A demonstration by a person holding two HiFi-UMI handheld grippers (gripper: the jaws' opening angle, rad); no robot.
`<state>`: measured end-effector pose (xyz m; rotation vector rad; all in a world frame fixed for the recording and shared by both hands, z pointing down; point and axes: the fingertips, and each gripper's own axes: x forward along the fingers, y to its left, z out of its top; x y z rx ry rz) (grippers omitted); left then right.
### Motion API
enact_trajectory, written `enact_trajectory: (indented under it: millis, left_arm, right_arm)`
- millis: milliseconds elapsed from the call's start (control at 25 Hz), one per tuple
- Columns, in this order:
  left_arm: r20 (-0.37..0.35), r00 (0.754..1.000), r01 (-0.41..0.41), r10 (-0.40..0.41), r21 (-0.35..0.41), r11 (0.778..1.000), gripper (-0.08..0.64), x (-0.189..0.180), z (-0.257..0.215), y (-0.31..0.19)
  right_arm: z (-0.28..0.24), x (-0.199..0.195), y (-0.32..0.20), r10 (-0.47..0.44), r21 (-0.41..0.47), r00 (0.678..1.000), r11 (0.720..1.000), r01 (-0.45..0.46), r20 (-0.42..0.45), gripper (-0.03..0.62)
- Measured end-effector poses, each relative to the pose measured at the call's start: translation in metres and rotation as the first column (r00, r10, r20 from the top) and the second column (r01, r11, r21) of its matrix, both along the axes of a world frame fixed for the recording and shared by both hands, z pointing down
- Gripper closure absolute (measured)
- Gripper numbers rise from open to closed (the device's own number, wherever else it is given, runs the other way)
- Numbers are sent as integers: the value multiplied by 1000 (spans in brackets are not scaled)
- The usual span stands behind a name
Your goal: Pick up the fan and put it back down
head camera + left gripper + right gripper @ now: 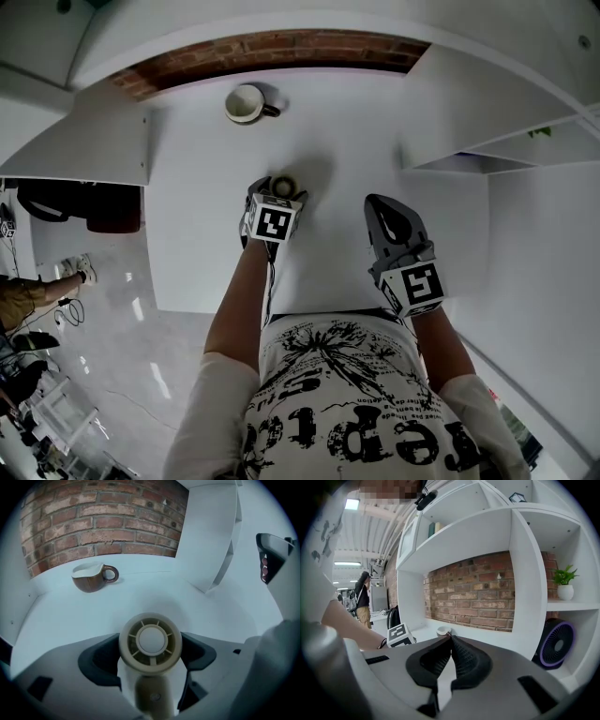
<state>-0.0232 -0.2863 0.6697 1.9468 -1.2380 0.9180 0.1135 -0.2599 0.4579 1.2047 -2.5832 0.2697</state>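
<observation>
Left claw point(274, 202) is clenched on the small beige fan point(150, 641), whose round head stands between the dark pads and whose handle runs back toward the camera. No view settles whether the fan has left the white surface point(328, 141). I judge this the grasp-and-lift step; next comes a steady raise, then a level set-down short of the mug point(91, 576) at the far left. Right claw point(450, 660) is pinched together on nothing, held off to the right. Only its view shows a purple-rimmed fan point(555, 644) in a shelf compartment and a potted plant point(565, 581) above it.
</observation>
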Motion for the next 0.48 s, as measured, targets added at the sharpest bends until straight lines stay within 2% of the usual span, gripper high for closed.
enact_trajectory:
  millis: [240, 480]
  left_arm:
    - [40, 999, -14, 14, 0, 1000, 175, -1, -2, -1]
    - [-7, 1000, 13, -13, 7, 1000, 173, -1, -6, 2]
  right_arm:
    - [-5, -6, 0, -2, 6, 1000, 1000, 2, -11, 577]
    - [-11, -3, 3, 6, 29, 1000, 1000, -5, -8, 577]
